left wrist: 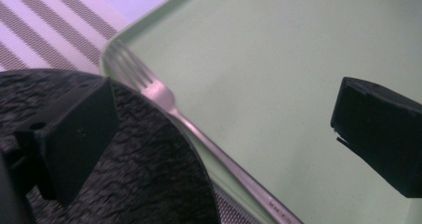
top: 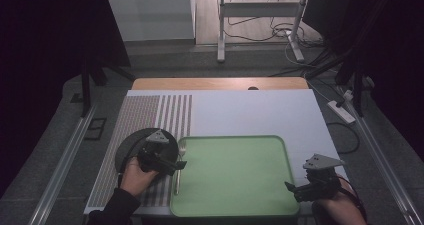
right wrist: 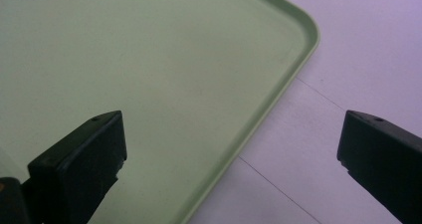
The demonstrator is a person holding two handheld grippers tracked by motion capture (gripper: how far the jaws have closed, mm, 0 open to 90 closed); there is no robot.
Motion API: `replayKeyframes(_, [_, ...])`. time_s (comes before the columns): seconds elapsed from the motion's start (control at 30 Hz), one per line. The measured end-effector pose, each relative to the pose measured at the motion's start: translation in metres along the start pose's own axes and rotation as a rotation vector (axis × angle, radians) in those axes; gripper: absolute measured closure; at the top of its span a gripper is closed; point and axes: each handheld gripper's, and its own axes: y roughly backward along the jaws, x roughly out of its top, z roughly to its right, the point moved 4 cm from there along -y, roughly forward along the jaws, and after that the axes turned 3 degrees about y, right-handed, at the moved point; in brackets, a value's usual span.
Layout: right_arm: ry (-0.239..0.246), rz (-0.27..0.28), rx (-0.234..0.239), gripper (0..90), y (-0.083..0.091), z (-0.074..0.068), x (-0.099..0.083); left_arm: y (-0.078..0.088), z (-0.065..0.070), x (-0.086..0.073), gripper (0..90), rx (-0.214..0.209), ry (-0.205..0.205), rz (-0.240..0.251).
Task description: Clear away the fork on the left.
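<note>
High view. The margins on both sides are too dark for me to read, and my forearms are cut off by the bottom edge. A white rectangular table top (top: 250, 112) carries a brown-and-white striped woven placemat (top: 145, 120) at its left and a pale green rounded-corner plastic tray (top: 235, 175) at its near centre; a wooden strip edges the far side. Beyond lie grey floor, a white metal frame and loose cables. A black round textured plate (top: 131, 141) rests on the placemat, partly hidden by my left gripper (top: 176, 166). A silver metal fork (top: 179, 160) lies along the tray's left rim, its tines toward the far side; from here I cannot tell whether it sits inside or on the rim. My left gripper hangs above it with jaws spread. My right gripper (top: 294, 190) sits at the tray's near right corner.

Left gripper view. Both black jaws stand wide apart with nothing between the pads. The fork (left wrist: 164, 97) rests at the tray's (left wrist: 278, 59) edge, its handle running out of frame at the bottom, and the plate (left wrist: 149, 174) overlaps part of it. The placemat (left wrist: 45, 30) shows at upper left.

Right gripper view. The jaws are again parted and grip nothing. Beneath them lie the bare tray (right wrist: 149, 59), its rounded corner, and the white table top (right wrist: 358, 45).
</note>
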Motion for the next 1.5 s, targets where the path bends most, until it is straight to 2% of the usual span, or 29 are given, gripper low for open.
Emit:
replayKeyframes(0.1, [-0.003,0.007,-0.003,0.0,0.0,0.001,0.0,0.006,-0.001,-0.002,0.0,0.014,0.01,0.02])
replayKeyframes(0.37, [-0.01,0.009,-0.01,0.0,0.001,0.002,0.0,0.015,-0.003,-0.008,0.0,0.037,0.026,0.033])
replayKeyframes(0.93, [-0.02,0.013,-0.008,0.0,0.001,0.002,0.0,0.028,-0.005,-0.023,0.0,0.078,0.046,0.037])
replayKeyframes(1.5, [-0.024,0.015,-0.012,0.0,0.002,0.002,0.0,0.042,-0.012,-0.042,0.0,0.092,0.107,0.052])
